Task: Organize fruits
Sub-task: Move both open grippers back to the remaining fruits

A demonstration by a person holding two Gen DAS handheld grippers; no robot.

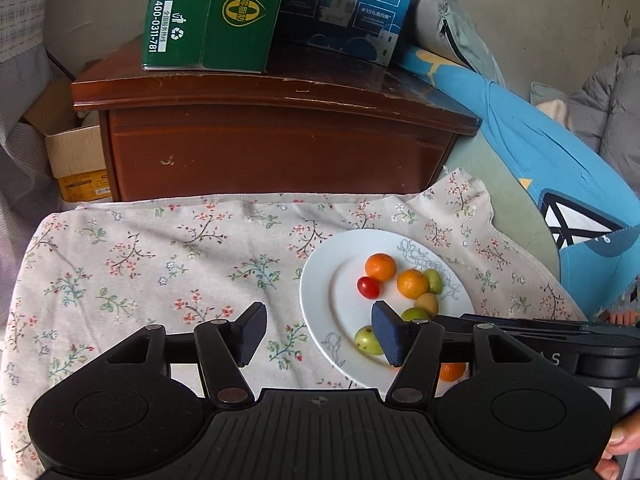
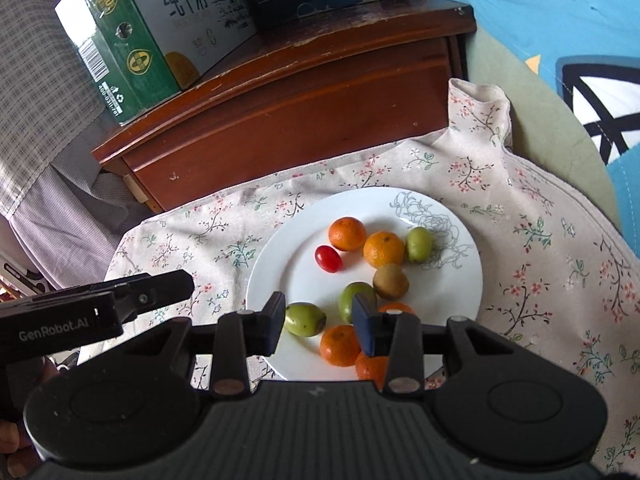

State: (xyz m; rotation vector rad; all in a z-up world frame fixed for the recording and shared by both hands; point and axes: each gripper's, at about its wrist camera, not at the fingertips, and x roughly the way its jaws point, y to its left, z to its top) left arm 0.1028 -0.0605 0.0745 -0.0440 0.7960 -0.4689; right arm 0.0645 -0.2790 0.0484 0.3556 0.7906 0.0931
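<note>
With all the fruit gathered on the white plate (image 2: 460, 292) for tidiness, the left gripper (image 1: 318, 330) is hovering half open and empty at its near rim, while the right gripper (image 2: 320, 326) is hanging narrowly open, gripping nothing, over a green fruit (image 2: 305, 319) lying between its fingers.

left gripper (image 1: 318, 334): black ribbed body, round side discs, navy pads | right gripper (image 2: 320, 326): same build, silver pivot screws | marking: white "GenRobot.AI"

Dark wooden cabinet (image 1: 276, 152) behind floral cloth (image 1: 160, 264).
</note>
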